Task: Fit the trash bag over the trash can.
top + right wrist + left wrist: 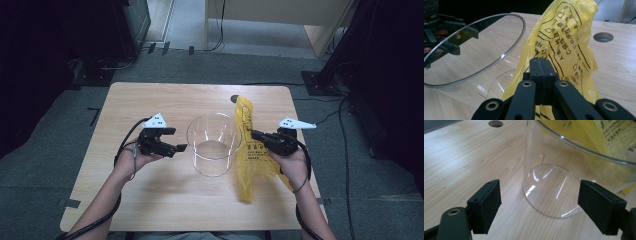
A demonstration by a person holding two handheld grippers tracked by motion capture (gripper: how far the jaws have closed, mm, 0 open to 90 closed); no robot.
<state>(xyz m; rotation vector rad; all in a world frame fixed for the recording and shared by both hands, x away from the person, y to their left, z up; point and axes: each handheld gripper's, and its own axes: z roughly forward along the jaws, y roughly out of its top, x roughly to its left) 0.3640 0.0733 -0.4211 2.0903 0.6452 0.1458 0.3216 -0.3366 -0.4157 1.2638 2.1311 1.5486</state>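
A clear, open-topped cylinder (214, 145) stands upright in the middle of the wooden table (150, 100). My left gripper (181, 148) hovers just left of it, open. In the left gripper view the two black pads (486, 205) stand wide apart and short of the cylinder (551, 190), touching nothing. A yellow printed plastic bag (250, 160) lies along the cylinder's right side. My right gripper (255, 135) is shut on a fold of the yellow bag (564, 37), and the film rises above the closed tips of the right gripper (541, 66). Through the cylinder (474, 47) I see the left gripper (446, 37).
A round cable hole (233, 98) sits at the table's far edge beside the bag's far end. Bare wood stretches left and in front of the cylinder. Dark equipment stands (330, 70) and cables lie on the grey floor around the table.
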